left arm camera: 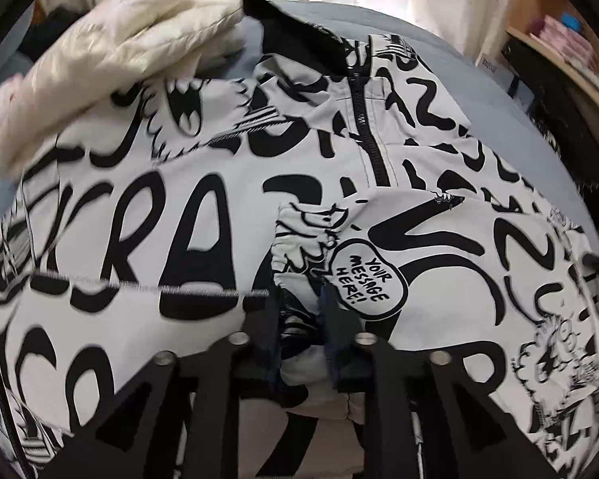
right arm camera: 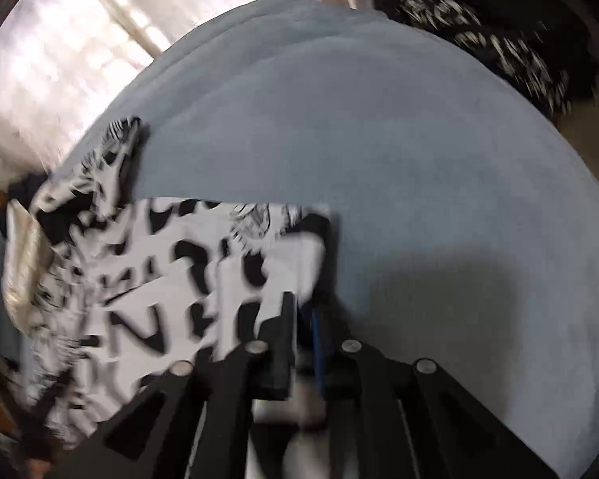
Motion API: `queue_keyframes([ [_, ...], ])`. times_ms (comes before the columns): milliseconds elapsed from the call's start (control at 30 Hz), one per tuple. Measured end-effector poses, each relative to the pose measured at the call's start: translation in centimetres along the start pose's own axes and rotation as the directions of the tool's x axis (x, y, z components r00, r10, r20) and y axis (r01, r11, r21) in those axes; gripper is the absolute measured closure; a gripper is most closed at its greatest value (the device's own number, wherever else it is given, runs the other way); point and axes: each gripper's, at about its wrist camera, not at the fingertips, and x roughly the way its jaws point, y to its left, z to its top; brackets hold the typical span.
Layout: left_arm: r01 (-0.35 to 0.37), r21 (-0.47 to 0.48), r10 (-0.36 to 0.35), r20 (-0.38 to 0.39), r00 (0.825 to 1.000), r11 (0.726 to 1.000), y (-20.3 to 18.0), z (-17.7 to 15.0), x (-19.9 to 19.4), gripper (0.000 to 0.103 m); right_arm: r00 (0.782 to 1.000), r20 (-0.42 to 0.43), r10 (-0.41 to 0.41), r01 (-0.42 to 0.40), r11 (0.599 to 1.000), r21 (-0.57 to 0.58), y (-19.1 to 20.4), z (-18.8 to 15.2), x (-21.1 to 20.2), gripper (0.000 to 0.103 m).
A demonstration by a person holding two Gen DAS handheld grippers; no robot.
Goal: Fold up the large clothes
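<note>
The big black-and-white printed jacket (left arm camera: 203, 215) lies spread across the blue-grey bed cover (left arm camera: 451, 68), zipper (left arm camera: 369, 135) running up toward its black collar (left arm camera: 295, 28). Bold lettering covers the cloth, and a speech bubble (left arm camera: 363, 279) on the sleeve reads "YOUR MESSAGE HERE!".

The left gripper (left arm camera: 301, 319) is down on the sleeve's gathered cuff (left arm camera: 299, 239), jaws drawn narrow with a bunch of the cuff fabric sitting between them. The fingers (left arm camera: 339, 319) look pressed against the cloth, pinching it.

Over on the other side, the right gripper (right arm camera: 303, 319) sits at the jacket's edge (right arm camera: 315, 247), right where the print meets the bare cover. Its jaws are narrow too, and a strip of white fabric shows in the gap between them; the view there is blurred, but the pads appear closed on that edge.

A cream puffy garment (left arm camera: 112, 48) is heaped beyond the jacket's far left shoulder, resting partly on it. A dark patterned item (right arm camera: 499, 52) lies off the far side of the bed, well apart from the jacket. Pale curtains (right arm camera: 60, 52) glow behind everything, and a wooden shelf (left arm camera: 571, 64) stands off to the right.
</note>
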Motion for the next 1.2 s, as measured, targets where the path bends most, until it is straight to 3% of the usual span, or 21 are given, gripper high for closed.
queue_keyframes([
  [33, 0.018, -0.007, -0.018, -0.009, 1.0, 1.0, 0.2, 0.0, -0.1, 0.062, 1.0, 0.009, 0.018, -0.018, 1.0, 0.011, 0.2, -0.7, -1.2, 0.071],
  [100, 0.05, -0.022, -0.051, -0.033, 0.998, 0.998, 0.7, -0.3, -0.5, 0.045, 0.998, 0.048, 0.049, -0.049, 0.999, 0.007, 0.5, -2.8, -4.3, 0.031],
  [133, 0.056, -0.025, -0.057, -0.034, 0.998, 0.998, 0.9, -0.5, -0.8, 0.044, 0.996, 0.068, 0.054, -0.054, 0.999, -0.01, 0.6, -4.3, -5.9, 0.027],
  [300, 0.087, -0.007, -0.087, -0.03, 0.996, 0.996, 1.3, -1.6, -2.0, 0.044, 0.999, 0.051, -0.002, 0.008, 0.992, -0.122, 1.0, -11.1, -9.7, 0.027],
  [400, 0.088, -0.005, -0.088, -0.028, 0.996, 0.996, 1.4, -2.0, -1.9, 0.045, 0.998, 0.036, -0.058, 0.064, 0.981, -0.185, 1.4, -13.3, -9.2, 0.027],
  [467, 0.09, -0.022, -0.091, -0.047, 0.995, 0.996, 1.3, -2.2, -1.2, 0.053, 0.996, 0.021, -0.085, 0.088, 0.965, -0.248, 2.2, -14.2, -7.5, 0.027],
  [500, 0.091, -0.026, -0.093, -0.055, 0.994, 0.995, 1.2, -2.2, -0.9, 0.062, 0.994, 0.012, -0.111, 0.11, 0.957, -0.269, 2.4, -14.3, -6.6, 0.033],
  [533, 0.09, -0.029, -0.091, -0.066, 0.994, 0.996, 0.9, -2.2, -0.7, 0.076, 0.991, -0.002, -0.13, 0.124, 0.948, -0.292, 2.6, -14.5, -5.6, 0.045],
  [567, 0.076, -0.021, -0.077, -0.066, 0.995, 0.997, 0.5, -2.2, -0.9, 0.077, 0.992, -0.023, -0.121, 0.109, 0.948, -0.299, 2.7, -14.7, -5.0, 0.07],
  [667, 0.044, 0.038, -0.043, -0.024, 0.999, 0.998, -0.9, -2.5, -2.5, 0.08, 0.99, 0.055, -0.129, 0.139, 0.95, -0.28, 2.7, -15.1, -6.7, 0.076],
  [733, 0.013, 0.094, -0.011, -0.018, 1.0, 0.995, -1.8, -3.1, -2.6, 0.083, 0.986, 0.083, -0.142, 0.159, 0.951, -0.267, 2.0, -15.3, -7.2, 0.077],
  [800, -0.024, 0.14, 0.031, -0.051, 0.998, 0.99, -2.2, -3.7, -1.5, 0.083, 0.983, -0.007, -0.181, 0.172, 0.944, -0.28, 1.1, -16.0, -5.1, 0.076],
  [867, -0.021, 0.131, 0.025, -0.033, 0.999, 0.991, -2.0, -3.8, -1.7, 0.081, 0.979, -0.012, -0.204, 0.191, 0.936, -0.295, 1.3, -16.5, -5.0, 0.074],
  [933, -0.018, 0.11, 0.021, -0.029, 0.999, 0.994, -1.4, -3.6, -2.2, 0.071, 0.976, -0.004, -0.216, 0.206, 0.937, -0.284, 1.5, -16.5, -6.2, 0.07],
  [1033, 0.003, 0.093, 0.0, -0.028, 1.0, 0.996, -0.4, -3.1, -3.5, 0.066, 0.986, 0.054, -0.159, 0.168, 0.957, -0.237, 2.0, -16.4, -9.3, 0.054],
  [1100, 0.012, 0.097, -0.012, -0.004, 1.0, 0.995, 0.2, -2.8, -4.9, 0.061, 0.985, 0.104, -0.141, 0.163, 0.956, -0.242, 2.8, -16.4, -11.0, 0.052],
  [1200, 0.031, 0.079, -0.032, 0.002, 0.999, 0.996, 0.8, -2.6, -6.5, 0.06, 0.979, 0.17, -0.116, 0.16, 0.95, -0.268, 5.1, -16.1, -12.6, 0.052],
])
